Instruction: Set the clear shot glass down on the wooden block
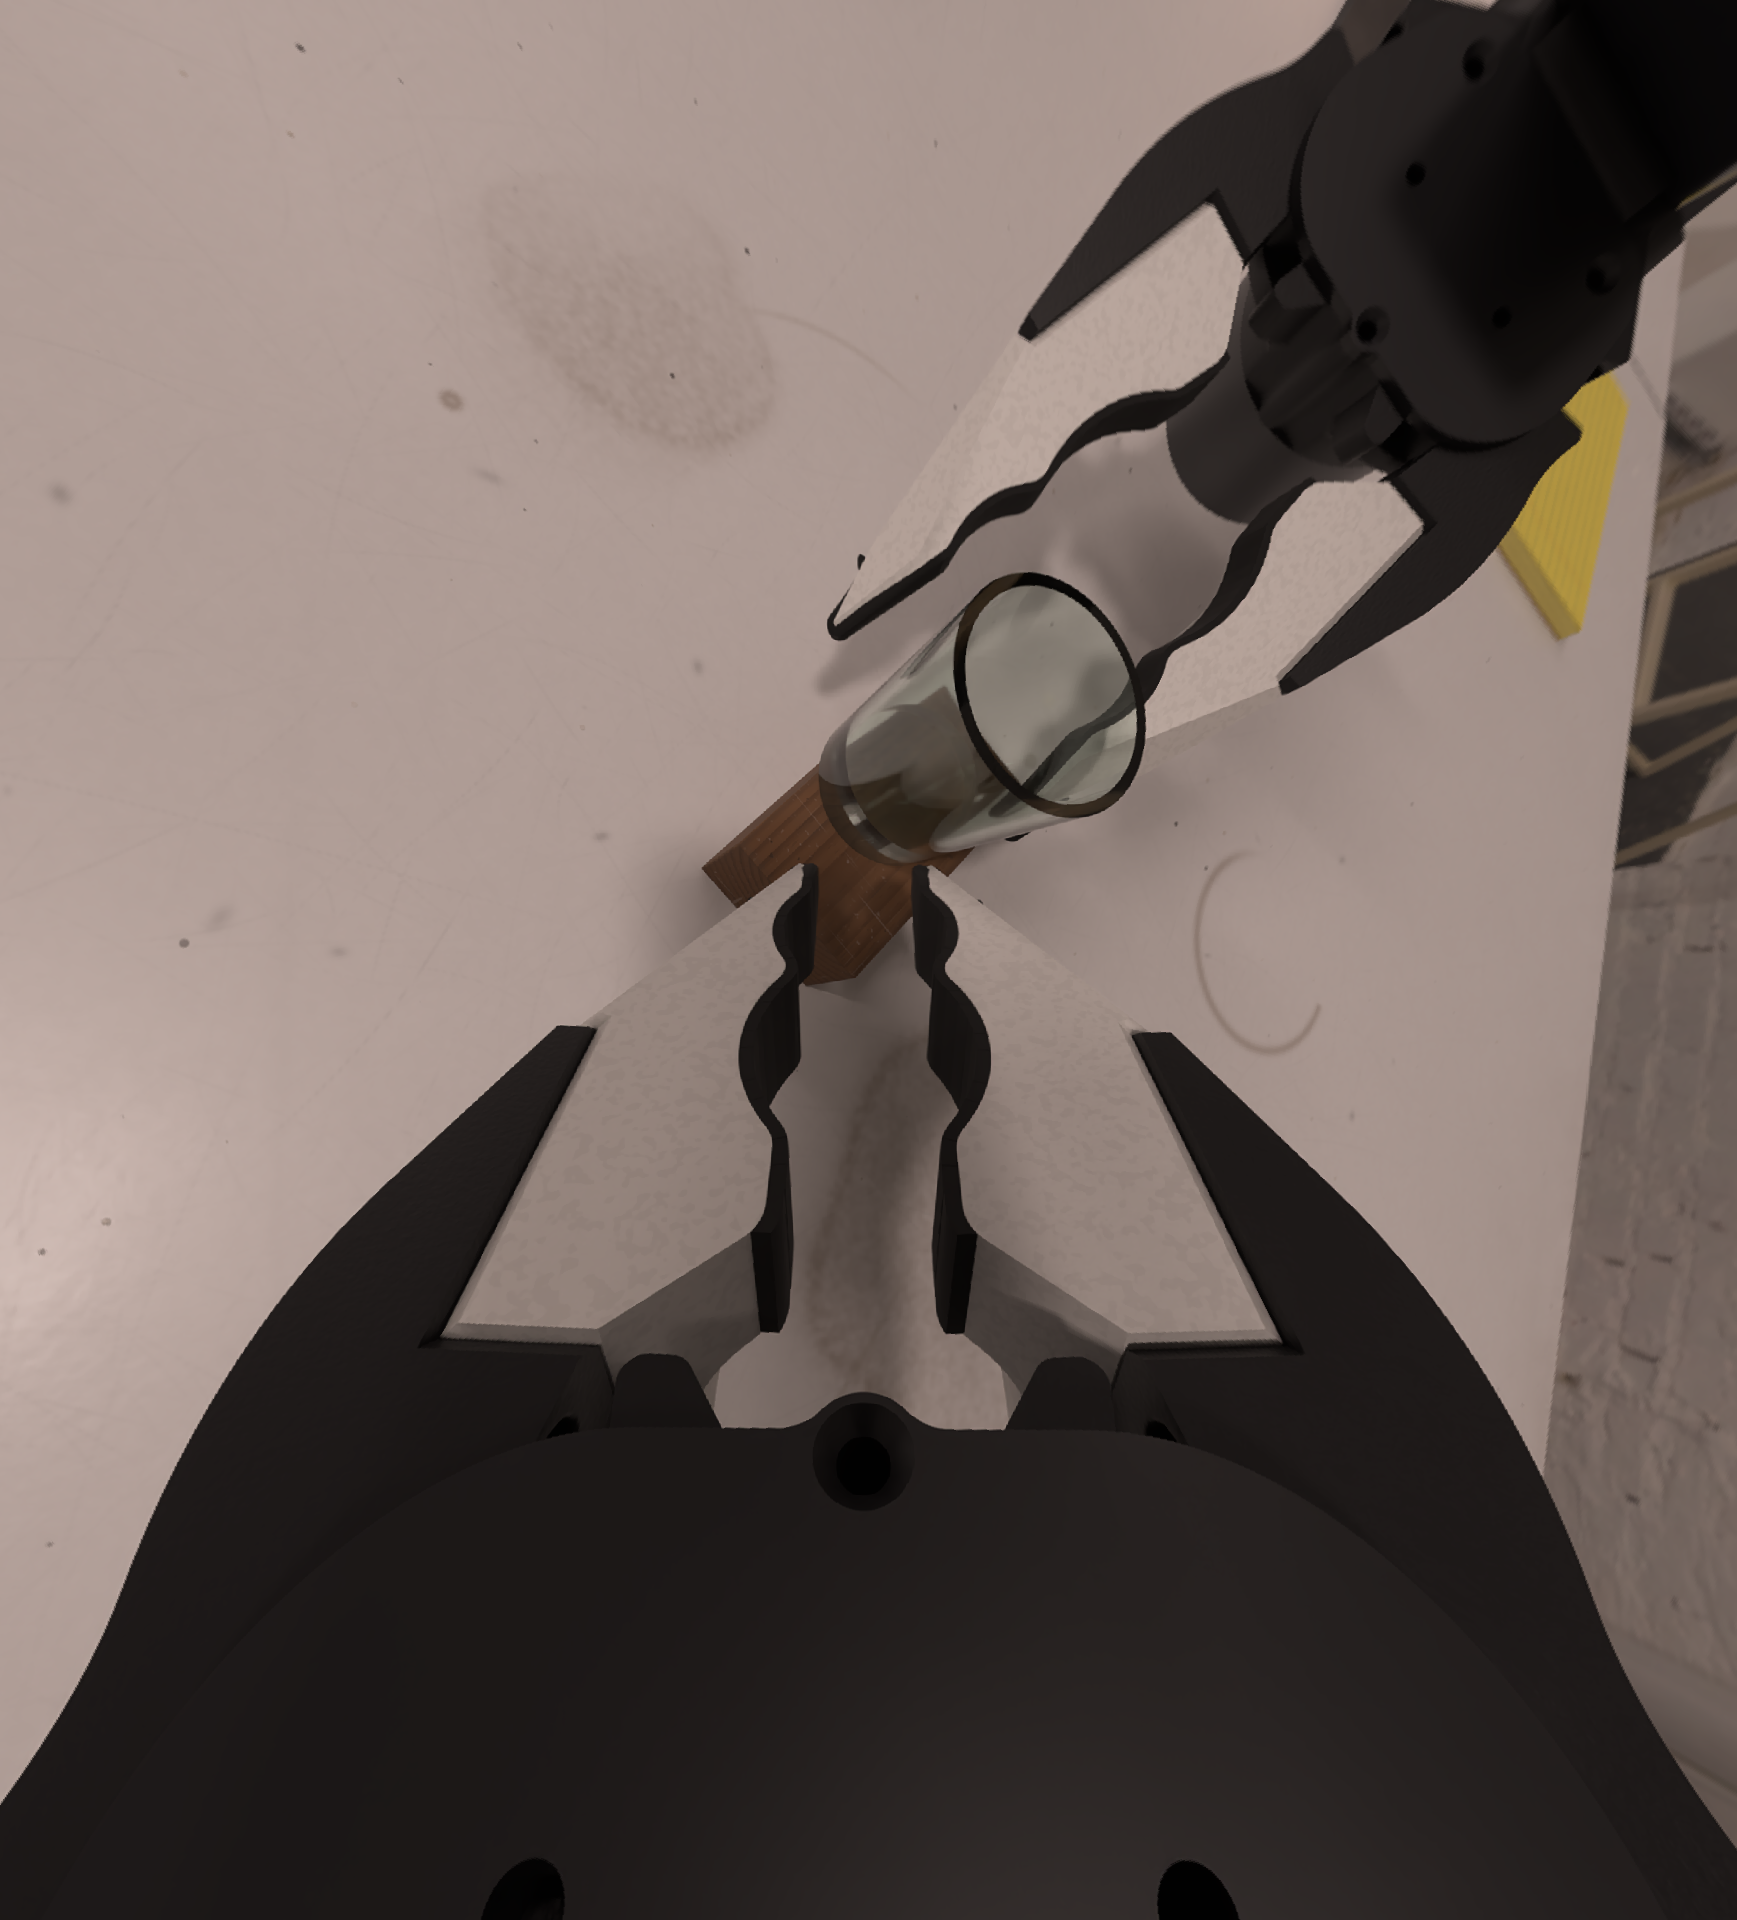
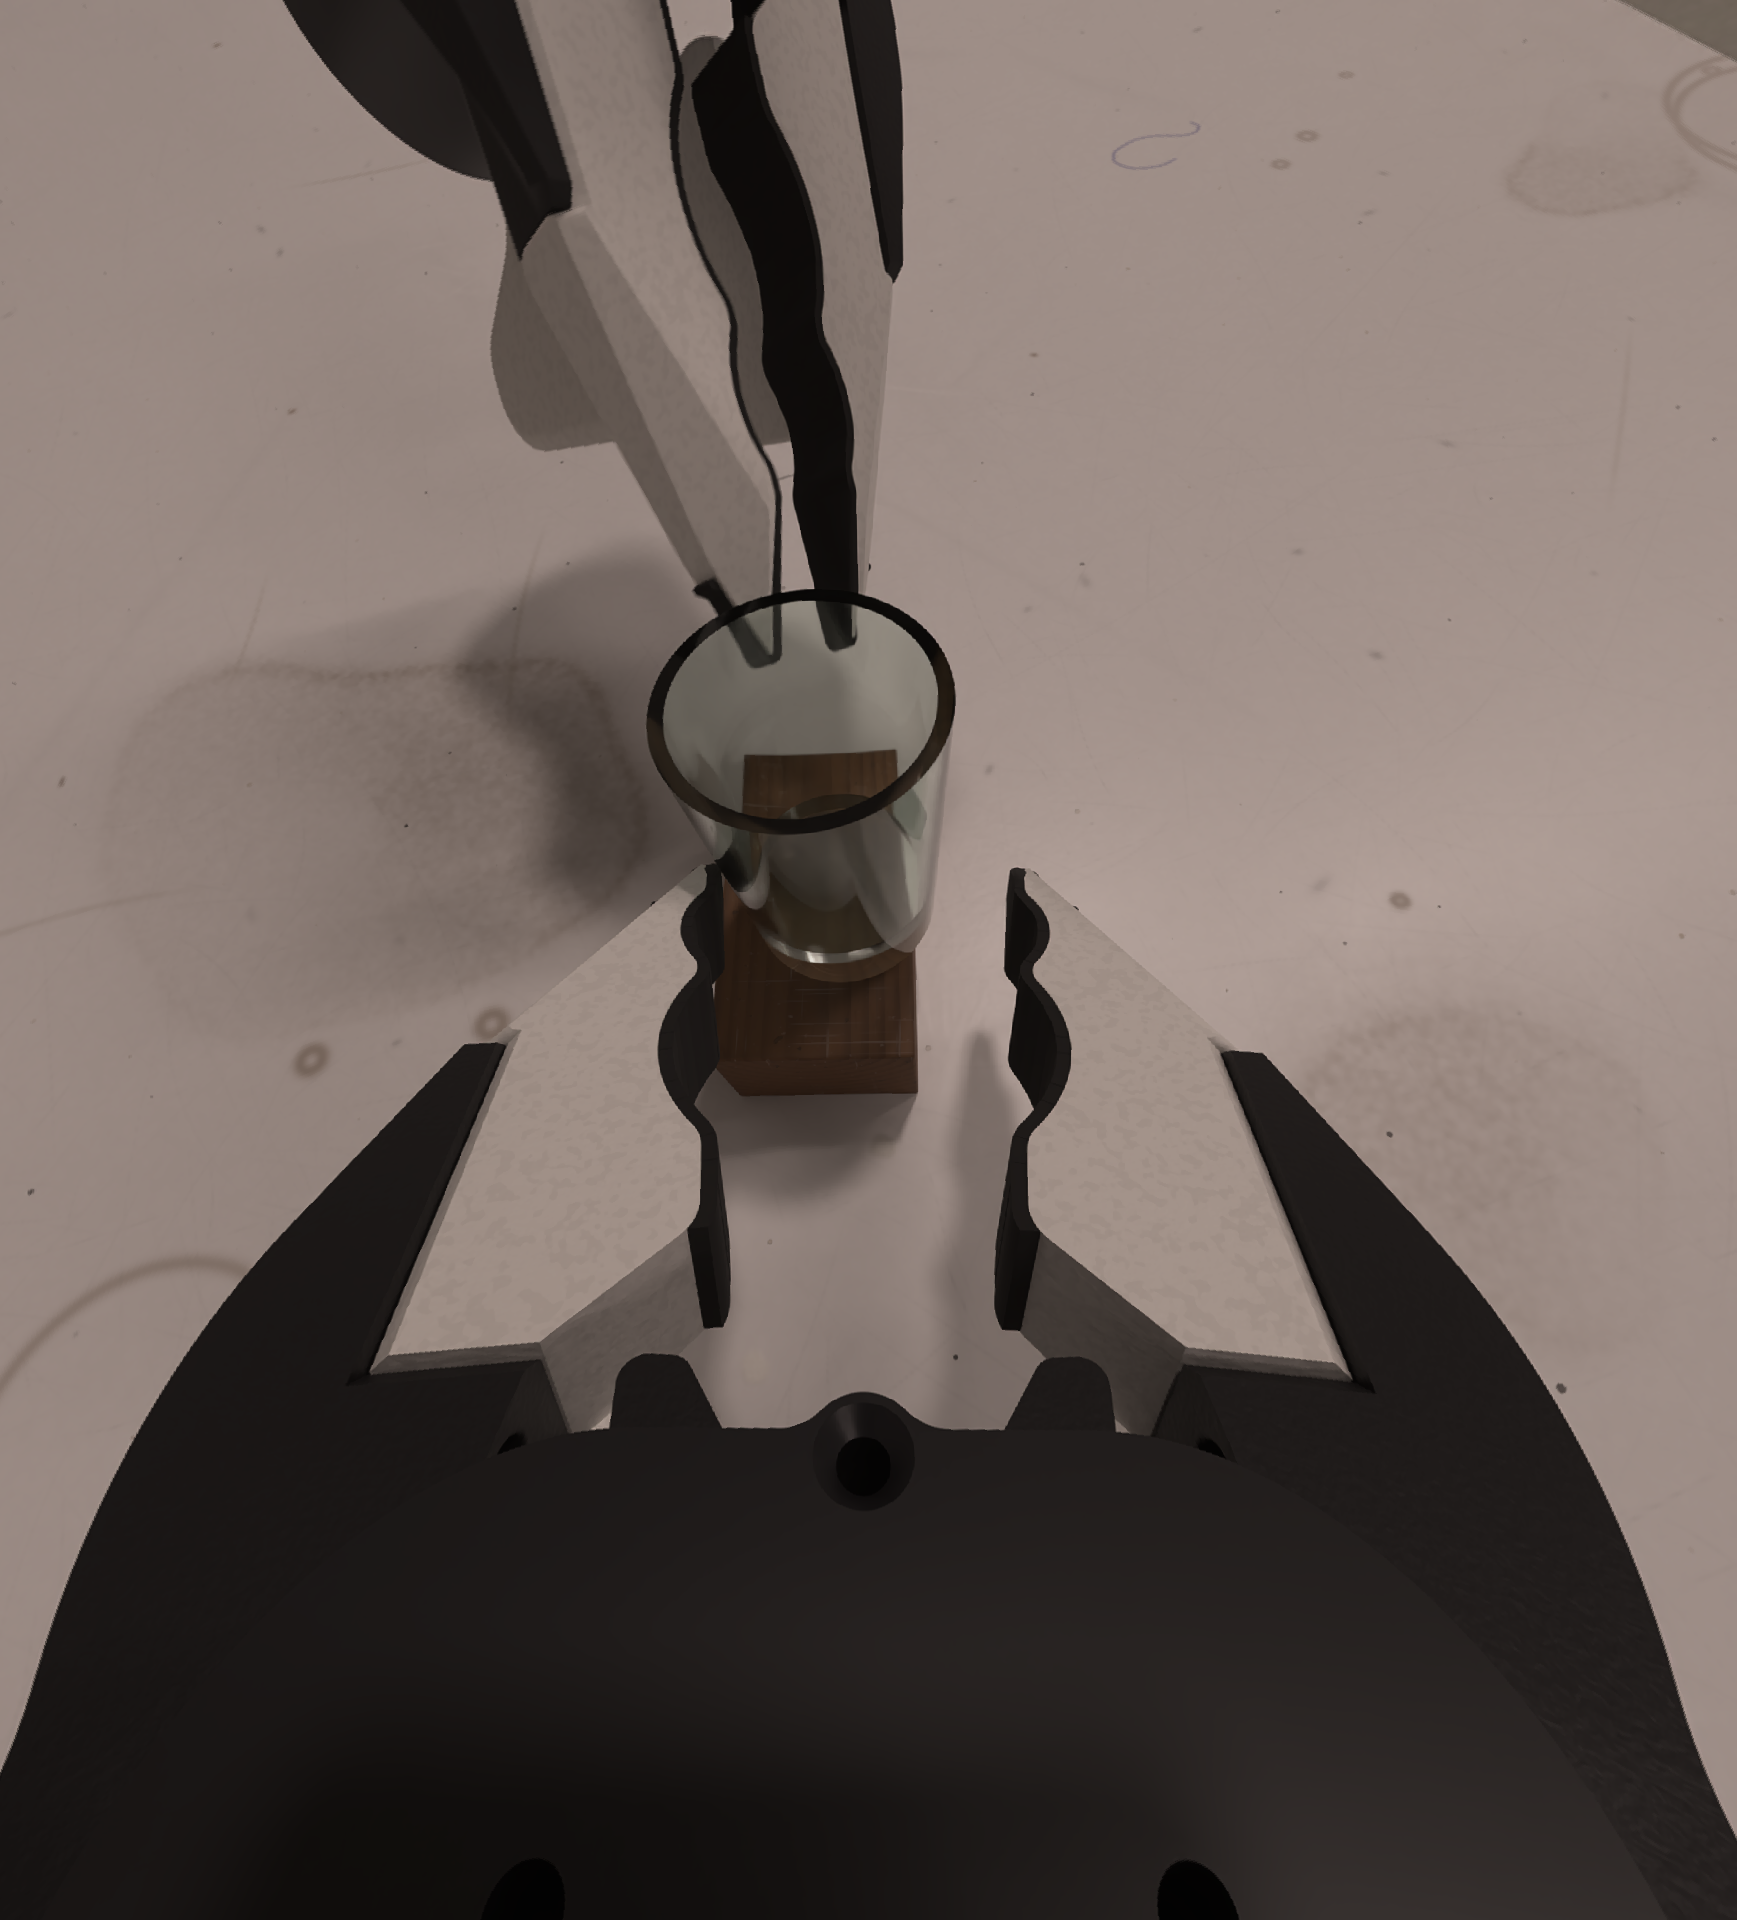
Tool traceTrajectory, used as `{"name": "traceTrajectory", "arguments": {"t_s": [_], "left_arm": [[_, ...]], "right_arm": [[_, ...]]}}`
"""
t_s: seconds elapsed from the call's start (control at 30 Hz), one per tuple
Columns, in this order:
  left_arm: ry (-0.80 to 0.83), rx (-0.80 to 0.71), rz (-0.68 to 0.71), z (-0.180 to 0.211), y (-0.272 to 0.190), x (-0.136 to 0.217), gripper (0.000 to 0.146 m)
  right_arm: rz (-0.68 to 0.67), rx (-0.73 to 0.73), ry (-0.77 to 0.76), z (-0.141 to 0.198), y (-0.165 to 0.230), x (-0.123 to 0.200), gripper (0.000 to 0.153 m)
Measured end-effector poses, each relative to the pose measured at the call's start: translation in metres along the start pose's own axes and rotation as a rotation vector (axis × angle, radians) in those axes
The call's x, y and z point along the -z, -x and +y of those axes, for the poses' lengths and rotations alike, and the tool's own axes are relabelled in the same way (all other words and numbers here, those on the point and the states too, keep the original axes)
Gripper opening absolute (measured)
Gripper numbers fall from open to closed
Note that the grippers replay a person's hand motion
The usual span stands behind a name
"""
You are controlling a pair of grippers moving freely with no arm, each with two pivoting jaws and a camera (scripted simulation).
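Note:
The clear shot glass [image 1: 989, 748] stands upright on the brown wooden block [image 1: 843, 925], which lies flat on the table; both also show in the right wrist view, the glass [image 2: 812, 831] on the block [image 2: 822, 1029]. My right gripper [image 2: 864, 883] is open, its fingertips either side of the glass's lower part with a gap on the right; the left wrist view shows it [image 1: 947, 717] reaching in from the upper right. My left gripper [image 1: 864, 878] is narrowly open and holds nothing, its tips over the block's other end. In the right wrist view it [image 2: 799, 644] shows behind the glass.
The pale, stained table [image 2: 1363, 520] stretches around the block. A flat yellow piece [image 1: 1560, 520] lies near the table's right edge [image 1: 1622, 727], past which the floor and a light frame show.

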State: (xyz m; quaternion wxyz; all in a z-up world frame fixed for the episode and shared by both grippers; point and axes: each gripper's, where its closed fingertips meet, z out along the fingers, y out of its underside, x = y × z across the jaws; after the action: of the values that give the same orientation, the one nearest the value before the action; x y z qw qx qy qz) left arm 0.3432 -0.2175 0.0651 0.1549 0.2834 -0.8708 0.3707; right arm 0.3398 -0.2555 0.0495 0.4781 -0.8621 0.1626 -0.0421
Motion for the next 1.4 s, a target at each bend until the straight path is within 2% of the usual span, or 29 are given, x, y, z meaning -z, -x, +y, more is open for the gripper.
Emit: {"name": "traceTrajectory", "arguments": {"t_s": [0.13,0.27,0.53,0.73,1.4], "left_arm": [[0.07,-0.052,-0.033,0.001,0.001,-0.008,0.027],[0.094,-0.077,-0.06,0.0,0.004,-0.011,0.025],[0.112,-0.084,-0.071,0.001,0.005,-0.012,0.022],[0.136,-0.138,-0.125,0.002,0.007,-0.013,0.03],[0.272,-0.061,-0.008,0.008,0.008,-0.017,0.031]], "right_arm": [[0.006,-0.025,-0.011,0.0,-0.002,-0.002,0.055],[-0.031,-0.04,-0.008,0.001,0.003,-0.003,0.055],[0.004,0.027,0.05,0.008,0.007,-0.011,0.075],[0.0,0.019,0.052,0.009,0.007,-0.013,0.077],[0.015,0.047,0.052,0.011,0.007,-0.015,0.076]]}}
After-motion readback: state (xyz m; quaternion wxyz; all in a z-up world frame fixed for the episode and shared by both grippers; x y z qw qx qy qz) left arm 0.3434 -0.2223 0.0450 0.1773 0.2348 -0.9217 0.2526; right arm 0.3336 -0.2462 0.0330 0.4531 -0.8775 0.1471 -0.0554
